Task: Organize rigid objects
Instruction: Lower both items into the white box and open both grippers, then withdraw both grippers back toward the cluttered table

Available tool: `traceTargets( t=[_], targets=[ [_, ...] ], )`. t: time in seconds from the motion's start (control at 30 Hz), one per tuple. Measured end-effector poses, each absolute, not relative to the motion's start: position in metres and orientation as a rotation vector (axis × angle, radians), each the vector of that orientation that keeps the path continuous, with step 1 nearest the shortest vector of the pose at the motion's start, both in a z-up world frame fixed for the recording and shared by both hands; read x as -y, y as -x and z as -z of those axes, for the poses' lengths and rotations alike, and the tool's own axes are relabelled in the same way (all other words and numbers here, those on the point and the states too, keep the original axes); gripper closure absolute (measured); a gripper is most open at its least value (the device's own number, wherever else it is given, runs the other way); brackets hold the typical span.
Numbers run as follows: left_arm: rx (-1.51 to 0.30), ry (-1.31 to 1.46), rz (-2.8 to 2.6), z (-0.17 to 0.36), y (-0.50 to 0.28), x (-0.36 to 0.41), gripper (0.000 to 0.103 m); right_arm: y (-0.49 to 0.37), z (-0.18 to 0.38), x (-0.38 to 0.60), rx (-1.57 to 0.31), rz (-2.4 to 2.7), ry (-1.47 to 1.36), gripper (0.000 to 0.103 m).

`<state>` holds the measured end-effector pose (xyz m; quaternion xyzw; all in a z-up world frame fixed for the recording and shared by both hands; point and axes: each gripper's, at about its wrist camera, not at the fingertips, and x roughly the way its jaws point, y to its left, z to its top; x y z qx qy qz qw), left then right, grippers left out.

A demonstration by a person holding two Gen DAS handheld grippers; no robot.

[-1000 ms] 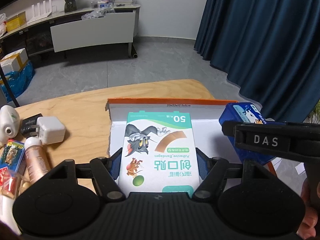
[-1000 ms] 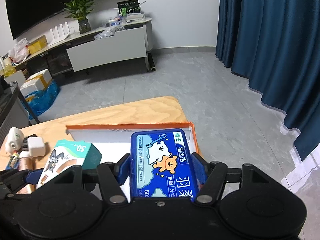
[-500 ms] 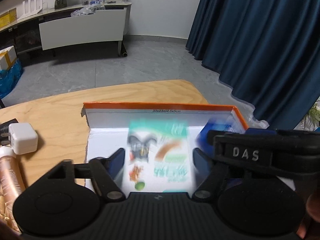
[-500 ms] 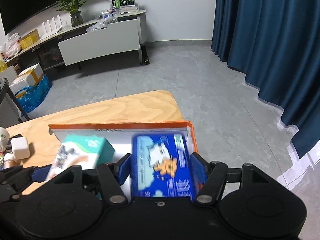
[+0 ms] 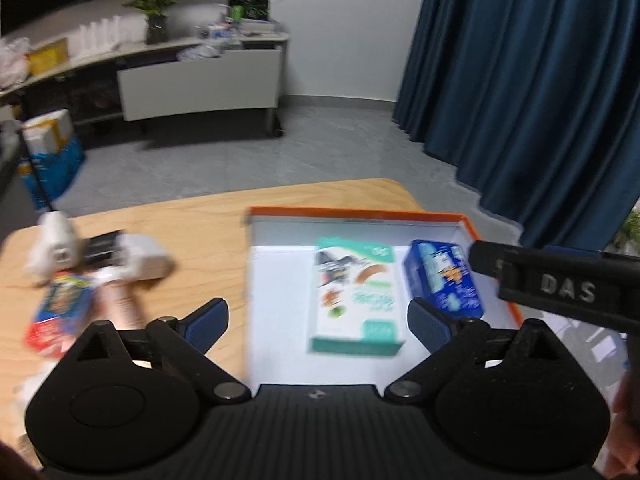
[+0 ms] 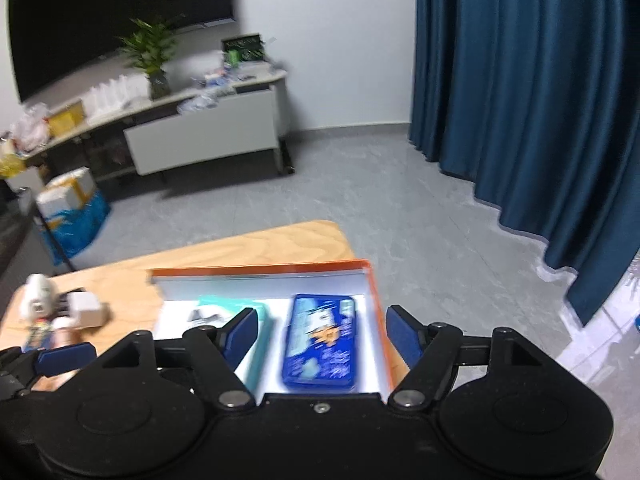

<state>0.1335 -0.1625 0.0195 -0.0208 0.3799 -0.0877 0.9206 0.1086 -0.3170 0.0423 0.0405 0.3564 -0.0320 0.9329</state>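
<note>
Left gripper [image 5: 318, 318] pointed down and forward, jaws opening, blue pads well apart, nothing pressed between them. Right gripper [image 6: 320, 338] at a like downward tilt, just to the right of the left one; jaws also opening, pads clear on both sides. Right gripper's body crossed the right edge of the left wrist view. A hand [image 5: 626, 436] showed at that view's near right corner.

In the tray [image 5: 468, 222] at the bench's [image 5: 192, 224] right edge, bandage box [image 5: 356, 300] lies left of the tin [image 5: 444, 276], seemingly apart
</note>
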Motion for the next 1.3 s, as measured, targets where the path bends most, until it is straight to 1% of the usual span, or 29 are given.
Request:
traceTargets(
  t=[0.3,0.73,1.03,1.3],
  targets=[
    [-0.793,0.055,0.052,-0.035,-0.08,0.102,0.001,-0.056,-0.05,0.275,-0.736,-0.028,-0.127,0.018],
    [-0.819,0.114,-0.105,-0.035,-0.035,0.042,0.0,-0.021,-0.033,0.206,-0.786,-0.142,-0.094,0.018],
    [-0.8,0.148,-0.152,-0.035,-0.02,0.016,0.0,-0.014,-0.033,0.187,-0.792,-0.178,-0.077,0.018],
    [-0.831,0.21,-0.199,-0.018,-0.018,-0.006,0.0,-0.011,-0.033,0.185,-0.792,-0.19,-0.078,0.018]
  ],
)
